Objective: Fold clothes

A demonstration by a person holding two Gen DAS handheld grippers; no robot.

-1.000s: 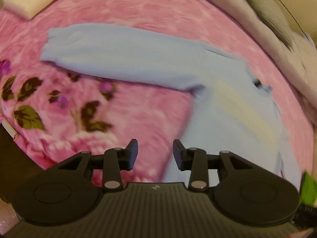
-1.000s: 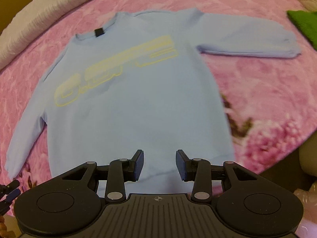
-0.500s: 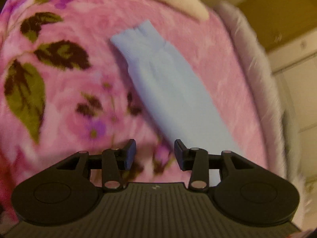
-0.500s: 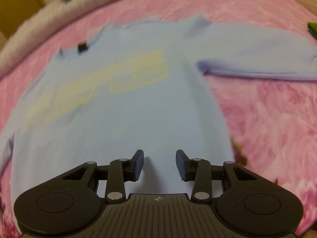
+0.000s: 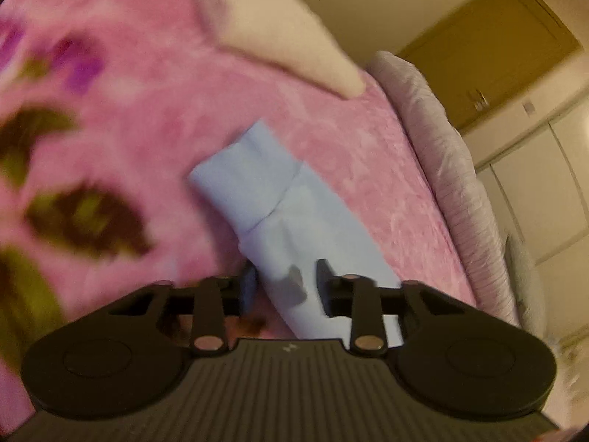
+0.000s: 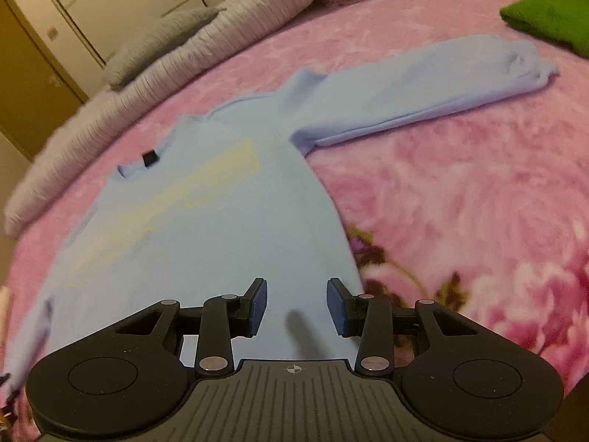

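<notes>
A light blue sweatshirt (image 6: 221, 228) with a pale yellow print lies flat, front up, on a pink floral blanket (image 6: 460, 191). Its right sleeve (image 6: 423, 88) stretches out to the right. My right gripper (image 6: 296, 305) is open, low over the hem at the sweatshirt's lower right. In the left wrist view the other sleeve (image 5: 294, 228) lies on the blanket with its cuff (image 5: 246, 180) pointing away. My left gripper (image 5: 285, 283) is open, and the sleeve runs between its fingers.
A green garment (image 6: 548, 14) lies at the blanket's far right. A grey quilted bedcover (image 6: 176, 62) and a grey pillow (image 6: 158, 40) run along the far edge. A cream pillow (image 5: 279, 25) lies beyond the cuff. Wardrobe doors (image 5: 489, 44) stand behind.
My left gripper swung away from the sweatshirt's body and dropped down over the left sleeve near the cuff. My right gripper lowered and moved in toward the hem. Both stayed open.
</notes>
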